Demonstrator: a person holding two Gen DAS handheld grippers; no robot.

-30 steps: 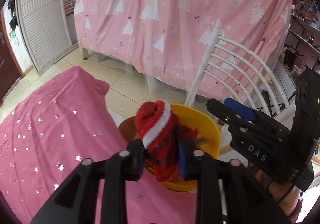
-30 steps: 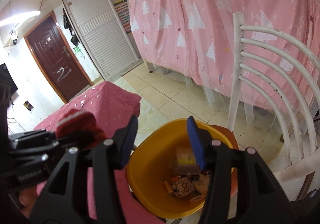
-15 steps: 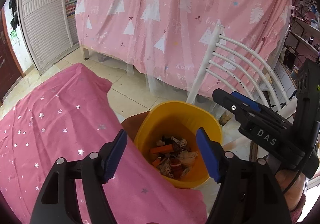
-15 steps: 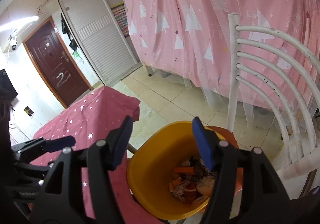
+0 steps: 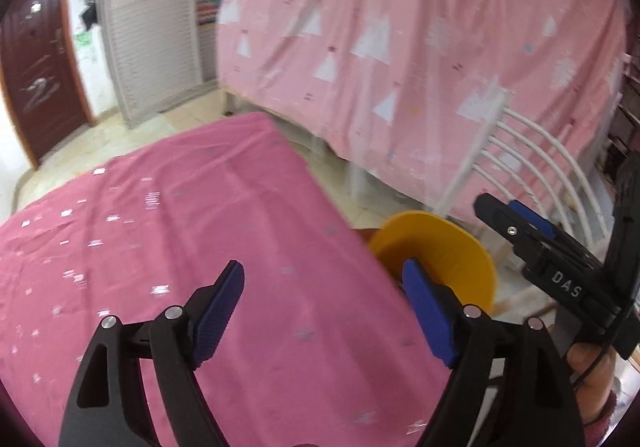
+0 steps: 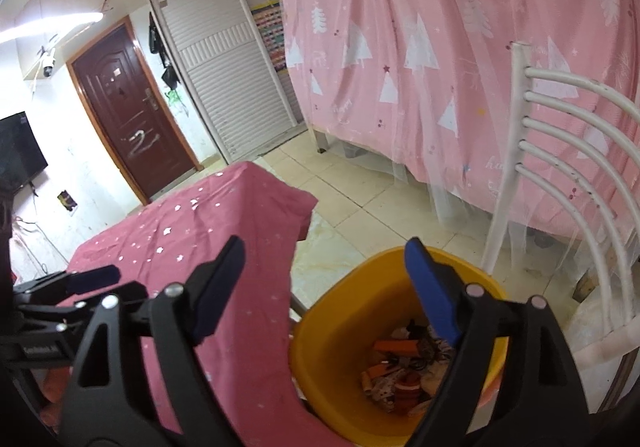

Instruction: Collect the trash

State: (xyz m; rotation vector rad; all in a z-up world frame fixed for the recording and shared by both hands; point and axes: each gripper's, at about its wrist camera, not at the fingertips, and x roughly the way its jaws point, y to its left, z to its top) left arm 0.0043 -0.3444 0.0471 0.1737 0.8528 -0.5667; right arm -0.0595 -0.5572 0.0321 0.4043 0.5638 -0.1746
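Left gripper [image 5: 322, 289] jaws opening, nothing between, over pink star-print tablecloth [image 5: 168, 247]. Right gripper [image 6: 326, 267] jaws opening, empty, above round yellow plastic bin [image 6: 332, 347] at near right; mixed trash scraps [image 6: 404, 371] inside. Judgement: scan cloth for leftovers, keep jaws wide.

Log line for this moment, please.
left claw: opening, empty, over pink tablecloth | right claw: opening, empty | yellow bin: holds trash
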